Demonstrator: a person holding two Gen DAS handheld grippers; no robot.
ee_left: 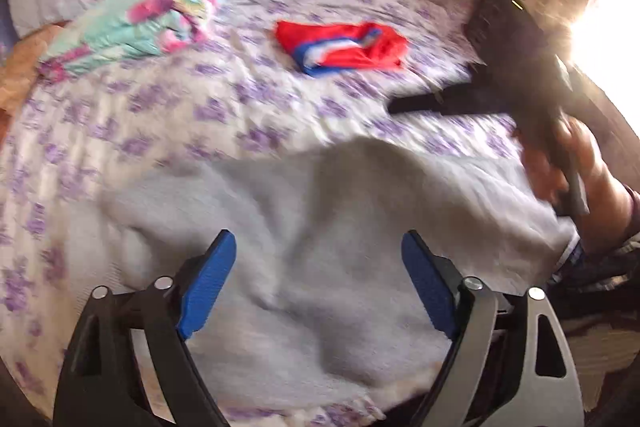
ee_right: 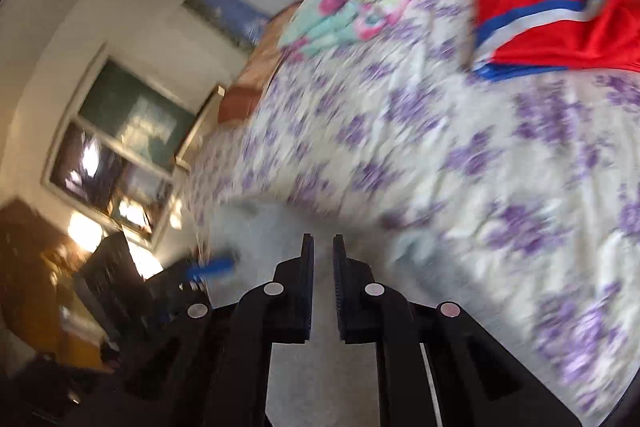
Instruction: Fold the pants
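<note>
Pale grey-white pants [ee_left: 312,211] lie spread and rumpled on the near part of the bed, blurred by motion. My left gripper [ee_left: 318,267] is open, its blue pads wide apart just above the pants, holding nothing. My right gripper [ee_left: 400,105] shows at the right of the left wrist view, held in a hand above the bed beyond the pants. In the right wrist view my right gripper [ee_right: 323,247] has its jaws nearly together with a thin gap and nothing visible between them, over the pants [ee_right: 280,227]. The left gripper's blue pad [ee_right: 214,265] shows at lower left.
The bed has a white sheet with purple flowers [ee_left: 168,99]. Red shorts with a blue and white stripe [ee_left: 344,47] lie further back. A teal and pink floral bundle [ee_left: 152,19] lies at the back left. A window [ee_right: 120,143] and dark furniture stand beside the bed.
</note>
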